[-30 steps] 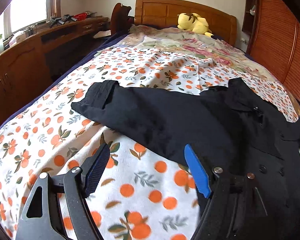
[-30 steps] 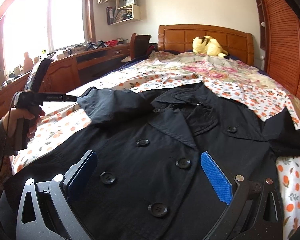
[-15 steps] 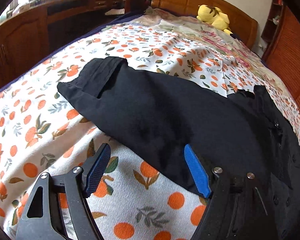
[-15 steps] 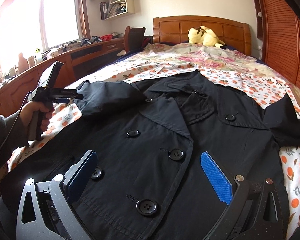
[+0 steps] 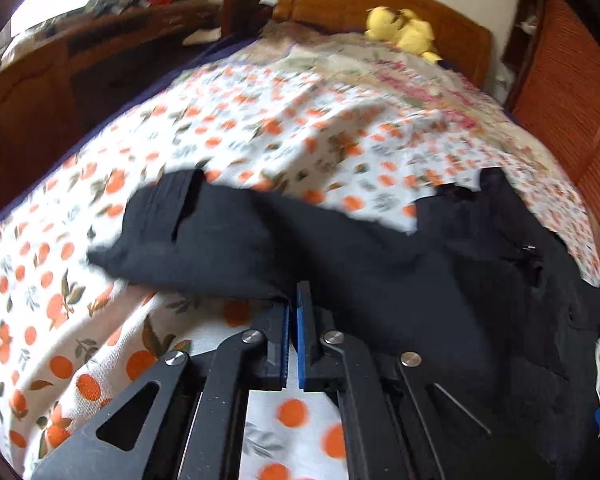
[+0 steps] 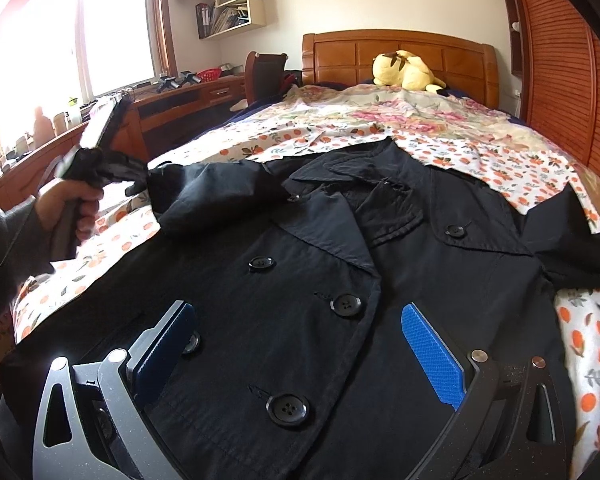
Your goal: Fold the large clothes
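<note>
A black double-breasted coat [image 6: 320, 280] lies face up on the bed, collar toward the headboard. Its left sleeve [image 5: 228, 240] stretches out over the orange-print sheet [image 5: 80, 320]. My left gripper [image 5: 293, 300] is shut on the lower edge of that sleeve; in the right wrist view it [image 6: 140, 178] lifts the sleeve a little off the bed. My right gripper [image 6: 300, 324] is open and empty, hovering over the coat's front near the buttons [image 6: 345, 305]. The coat's right sleeve [image 6: 580, 248] lies out toward the right.
A yellow plush toy [image 6: 404, 70] sits by the wooden headboard [image 6: 396, 52]. A floral cover [image 6: 380, 112] lies at the bed's far end. A wooden desk [image 6: 172, 108] runs along the left, a slatted wooden wall [image 6: 556, 80] along the right.
My left gripper moved forward to the sleeve and closed on its edge, raising it slightly. My right gripper stayed open and came lower over the coat front.
</note>
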Tool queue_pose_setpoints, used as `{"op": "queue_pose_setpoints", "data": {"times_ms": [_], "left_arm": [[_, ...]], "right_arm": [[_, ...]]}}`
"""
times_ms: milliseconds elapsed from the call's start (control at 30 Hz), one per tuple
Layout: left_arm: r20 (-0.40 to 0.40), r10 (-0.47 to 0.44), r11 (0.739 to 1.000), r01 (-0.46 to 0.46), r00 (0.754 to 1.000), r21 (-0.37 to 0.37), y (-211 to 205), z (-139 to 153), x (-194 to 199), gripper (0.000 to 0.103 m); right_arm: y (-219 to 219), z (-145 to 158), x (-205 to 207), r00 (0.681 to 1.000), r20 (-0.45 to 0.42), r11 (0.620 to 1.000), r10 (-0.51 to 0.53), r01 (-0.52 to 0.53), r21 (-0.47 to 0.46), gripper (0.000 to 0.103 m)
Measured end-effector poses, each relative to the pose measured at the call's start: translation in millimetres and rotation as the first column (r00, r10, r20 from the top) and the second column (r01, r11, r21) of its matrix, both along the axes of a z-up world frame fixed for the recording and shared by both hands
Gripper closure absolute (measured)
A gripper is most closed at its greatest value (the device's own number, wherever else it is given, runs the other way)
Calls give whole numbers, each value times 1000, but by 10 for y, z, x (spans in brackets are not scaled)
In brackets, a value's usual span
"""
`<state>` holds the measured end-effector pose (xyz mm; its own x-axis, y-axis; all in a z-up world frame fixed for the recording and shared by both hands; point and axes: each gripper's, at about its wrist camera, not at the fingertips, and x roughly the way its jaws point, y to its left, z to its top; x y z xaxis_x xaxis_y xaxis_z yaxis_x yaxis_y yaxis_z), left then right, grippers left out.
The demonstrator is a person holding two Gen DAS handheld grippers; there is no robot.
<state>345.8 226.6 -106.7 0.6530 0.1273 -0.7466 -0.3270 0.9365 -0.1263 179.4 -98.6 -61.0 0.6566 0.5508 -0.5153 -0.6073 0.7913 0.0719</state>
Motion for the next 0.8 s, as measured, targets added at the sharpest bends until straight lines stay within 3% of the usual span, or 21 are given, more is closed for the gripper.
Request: {"op": "queue_pose_setpoints", "data": {"times_ms": [100,233,333,533,800], "left_arm": [[59,-76,996,73,995,52,-392,356,-122,100],[128,-200,975,185,971,121,-977,824,-312,100],[162,-278,958,261,947,117,-1324,1020,-470,100],[154,-375,923,352,914,158,-1845,1099,-768,100],[111,-400,910,380,910,169,-2055,863,-1110,100]], "right_arm": [[-100,71,-94,999,24,1000,-24,24,-7,0],[-321,144,-255,995,66,998,-68,69,-2,0],[-454,127,-311,992,69,994,-103,105,-17,0],[-666,119,-454,989,66,991,-135,136,-6,0],[-731,162,-573,988,70,991,-135,135,-1,0]]}}
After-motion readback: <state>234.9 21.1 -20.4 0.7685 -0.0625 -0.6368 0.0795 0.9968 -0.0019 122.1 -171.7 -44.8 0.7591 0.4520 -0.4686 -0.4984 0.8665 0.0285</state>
